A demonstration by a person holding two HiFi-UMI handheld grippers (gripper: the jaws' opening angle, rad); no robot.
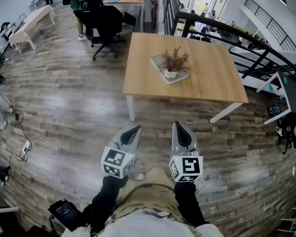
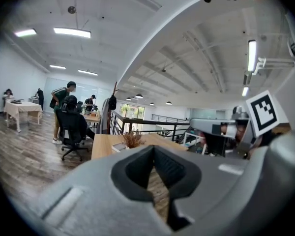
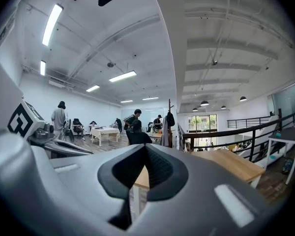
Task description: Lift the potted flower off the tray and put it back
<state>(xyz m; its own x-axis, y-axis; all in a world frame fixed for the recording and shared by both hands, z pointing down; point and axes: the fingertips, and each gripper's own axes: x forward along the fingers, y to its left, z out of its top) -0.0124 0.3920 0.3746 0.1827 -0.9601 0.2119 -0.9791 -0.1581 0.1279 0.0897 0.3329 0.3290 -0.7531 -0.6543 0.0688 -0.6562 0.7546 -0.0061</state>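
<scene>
The potted flower [image 1: 175, 62], dry brown sprigs in a small white pot, stands on a pale tray [image 1: 159, 61] in the middle of a wooden table [image 1: 212, 75]. Both grippers hang over the floor, well short of the table's near edge. My left gripper [image 1: 134, 129] is shut and empty, its tips meeting in a point. My right gripper [image 1: 179, 125] is shut and empty too. In the left gripper view the flower [image 2: 133, 139] and tray [image 2: 119, 146] show far off, just above the closed jaw tips [image 2: 154, 147]. The right gripper view shows its closed tips [image 3: 145, 145] and the table [image 3: 236, 163] beyond; the flower is hidden.
A person sits on a black office chair [image 1: 102, 21] beyond the table's far left corner. A black railing [image 1: 227, 28] runs behind the table. A white bench [image 1: 32, 21] stands far left, a dark desk [image 1: 292, 95] at the right. Cables lie on the floor [image 1: 19, 142] at the left.
</scene>
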